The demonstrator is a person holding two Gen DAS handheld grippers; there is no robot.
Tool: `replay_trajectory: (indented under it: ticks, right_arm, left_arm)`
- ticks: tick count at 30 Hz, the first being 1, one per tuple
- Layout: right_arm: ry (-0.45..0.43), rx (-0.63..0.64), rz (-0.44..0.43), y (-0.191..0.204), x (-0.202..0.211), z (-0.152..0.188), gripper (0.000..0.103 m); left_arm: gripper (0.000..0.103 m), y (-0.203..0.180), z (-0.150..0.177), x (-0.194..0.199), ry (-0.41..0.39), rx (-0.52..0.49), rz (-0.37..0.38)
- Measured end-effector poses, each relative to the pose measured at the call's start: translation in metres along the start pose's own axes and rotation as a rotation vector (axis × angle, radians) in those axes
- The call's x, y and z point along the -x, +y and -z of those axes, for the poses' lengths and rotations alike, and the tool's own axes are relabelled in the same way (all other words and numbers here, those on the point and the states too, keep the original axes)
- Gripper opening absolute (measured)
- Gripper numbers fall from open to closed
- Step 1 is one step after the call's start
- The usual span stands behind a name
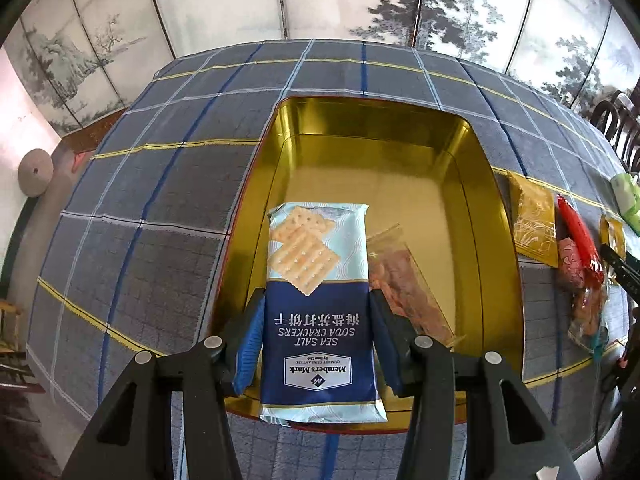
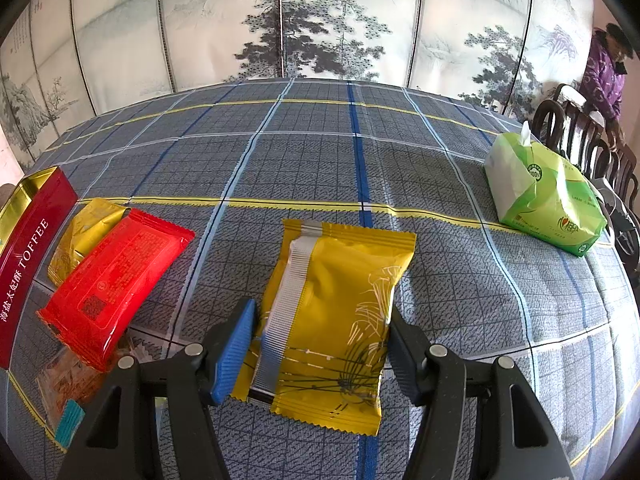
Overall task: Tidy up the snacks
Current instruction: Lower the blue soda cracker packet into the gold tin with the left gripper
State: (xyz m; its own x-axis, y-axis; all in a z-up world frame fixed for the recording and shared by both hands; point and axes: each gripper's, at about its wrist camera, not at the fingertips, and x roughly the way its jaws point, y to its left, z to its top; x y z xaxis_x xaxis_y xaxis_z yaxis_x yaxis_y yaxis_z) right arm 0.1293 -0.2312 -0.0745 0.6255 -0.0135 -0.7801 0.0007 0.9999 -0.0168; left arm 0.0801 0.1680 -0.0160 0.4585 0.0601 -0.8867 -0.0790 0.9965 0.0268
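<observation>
Currently we have the left gripper (image 1: pixel 316 300) clamped on the cracker pack (image 1: pixel 318 308) over the gold tin (image 1: pixel 496 216), while the right gripper (image 2: pixel 322 320) straddles the yellow packet (image 2: pixel 332 320), grip unclear.

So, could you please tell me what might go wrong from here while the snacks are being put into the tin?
1. The cracker pack in the left tool may land on the clear snack bag already in the gold tin.
2. The right tool grips the yellow packet at one end; it could slip out.
</observation>
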Motion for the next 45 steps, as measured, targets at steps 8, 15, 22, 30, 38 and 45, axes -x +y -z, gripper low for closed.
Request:
replay_trajectory:
  ticks: [8,15,22,30,38,45]
  right_arm:
    - [0.023,-0.017,0.018,-0.003,0.002,-0.004,0.063]
    - [0.032,-0.033,0.034,-0.002,0.001,-0.007,0.063]
    - [0.036,-0.036,0.061,0.005,0.002,-0.007,0.060]
    - [0.045,-0.040,0.072,0.009,0.004,-0.007,0.059]
    - [0.052,-0.043,0.083,0.014,0.006,-0.006,0.059]
    - [0.056,-0.051,0.103,0.016,0.009,-0.005,0.058]
  left_arm:
    - [0.046,0.000,0.000,0.000,-0.006,-0.008,0.001]
    - [0.046,-0.002,0.001,0.000,-0.004,-0.011,0.002]
    - [0.050,-0.004,0.004,0.001,-0.010,-0.035,-0.007]
    - [0.055,-0.004,0.005,0.002,-0.013,-0.043,-0.008]
    - [0.066,-0.003,0.006,0.009,-0.041,-0.038,0.001]
    - [0.075,-0.002,0.009,0.016,-0.060,-0.040,0.008]
